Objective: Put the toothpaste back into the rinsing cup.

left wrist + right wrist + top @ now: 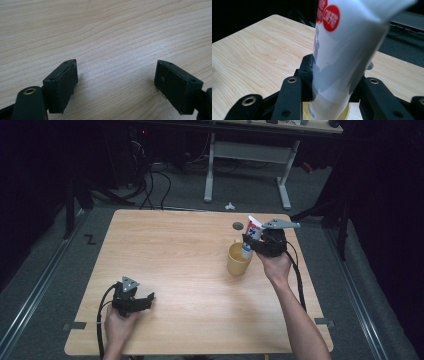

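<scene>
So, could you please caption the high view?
Right tool lowers a tube into a yellow cup.

A white tube (251,236) with red and blue print stands nearly upright, its flat crimped end on top and its cap end down inside the yellow cup (237,261). The cup stands upright, mouth up, on the wooden table (175,255), near the table's far right corner.
</scene>
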Tool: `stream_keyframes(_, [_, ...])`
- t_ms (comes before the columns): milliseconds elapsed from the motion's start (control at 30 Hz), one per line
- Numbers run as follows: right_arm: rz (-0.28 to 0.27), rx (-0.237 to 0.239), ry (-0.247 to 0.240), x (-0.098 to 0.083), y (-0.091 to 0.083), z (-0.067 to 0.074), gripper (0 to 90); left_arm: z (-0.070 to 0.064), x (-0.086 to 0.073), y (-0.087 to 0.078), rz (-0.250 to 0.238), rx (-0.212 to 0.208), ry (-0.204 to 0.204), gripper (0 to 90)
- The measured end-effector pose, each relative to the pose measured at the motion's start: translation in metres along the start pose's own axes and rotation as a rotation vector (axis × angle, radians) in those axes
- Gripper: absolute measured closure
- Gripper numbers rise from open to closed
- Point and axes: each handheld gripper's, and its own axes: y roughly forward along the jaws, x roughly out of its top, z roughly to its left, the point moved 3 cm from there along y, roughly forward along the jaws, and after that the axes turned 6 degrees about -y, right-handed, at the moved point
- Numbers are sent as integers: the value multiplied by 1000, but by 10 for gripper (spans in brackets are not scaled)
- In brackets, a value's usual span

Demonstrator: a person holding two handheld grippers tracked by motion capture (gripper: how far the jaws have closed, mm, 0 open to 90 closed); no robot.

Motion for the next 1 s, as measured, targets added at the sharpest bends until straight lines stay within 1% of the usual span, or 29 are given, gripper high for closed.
stream_keyframes(400, [22, -7, -3, -3, 14, 0, 652, 0, 0, 0, 0, 0, 0, 194])
stream_keyframes(867, [59, -18, 2, -14, 30, 0, 651, 0, 0, 0, 0, 0, 0, 194])
stream_keyframes(1000, [75, -24, -11, -17, 34, 0, 651, 0, 0, 0, 0, 0, 0, 194])
